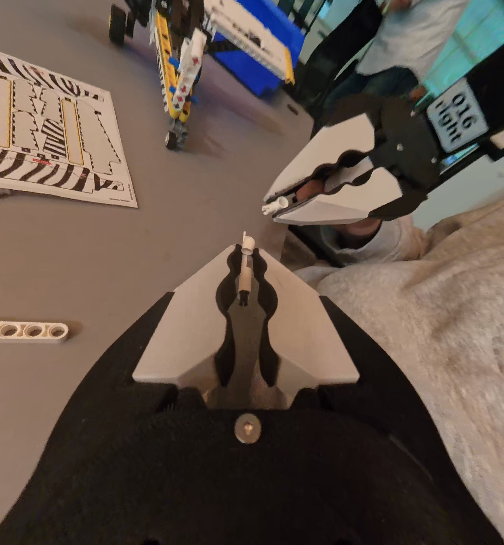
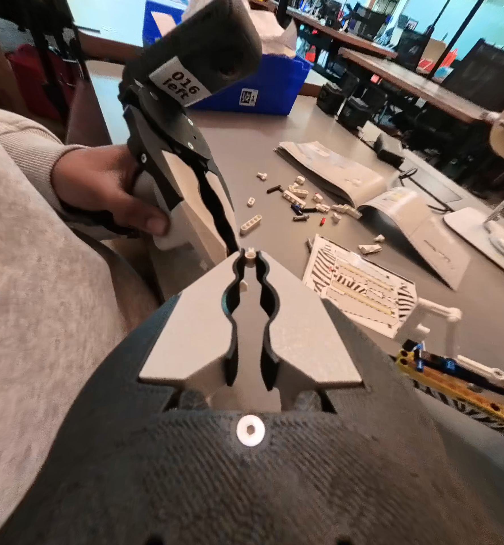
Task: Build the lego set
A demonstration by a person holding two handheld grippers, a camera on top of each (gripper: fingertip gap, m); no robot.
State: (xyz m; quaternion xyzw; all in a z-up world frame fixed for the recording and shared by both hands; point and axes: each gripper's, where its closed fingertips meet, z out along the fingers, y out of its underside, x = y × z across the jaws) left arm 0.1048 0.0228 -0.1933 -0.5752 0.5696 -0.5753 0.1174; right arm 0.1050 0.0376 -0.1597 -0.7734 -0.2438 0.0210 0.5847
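Note:
My left gripper (image 1: 247, 250) is shut on a thin white lego rod piece (image 1: 245, 274) with a black pin at its near end, held upright over the grey table's near edge. My right gripper (image 2: 250, 256) is shut on a small white connector piece (image 2: 250, 255); in the left wrist view it (image 1: 270, 211) hangs a short way up and right of the left tips, with the white connector (image 1: 276, 205) poking out. In the right wrist view the left gripper (image 2: 236, 246) comes down from the upper left, its tips almost touching mine. The yellow and black lego model (image 1: 175, 67) stands at the back.
A zebra-striped sticker sheet (image 1: 47, 129) lies left. A white five-hole beam (image 1: 23, 330) lies on the grey table (image 1: 186, 191). Loose small pieces (image 2: 301, 200), an open instruction booklet (image 2: 348, 174) and a blue bin (image 2: 262, 85) are farther back. A person's sleeve (image 2: 23, 236) fills the near side. My two grippers' fingertips are within a few centimetres of each other.

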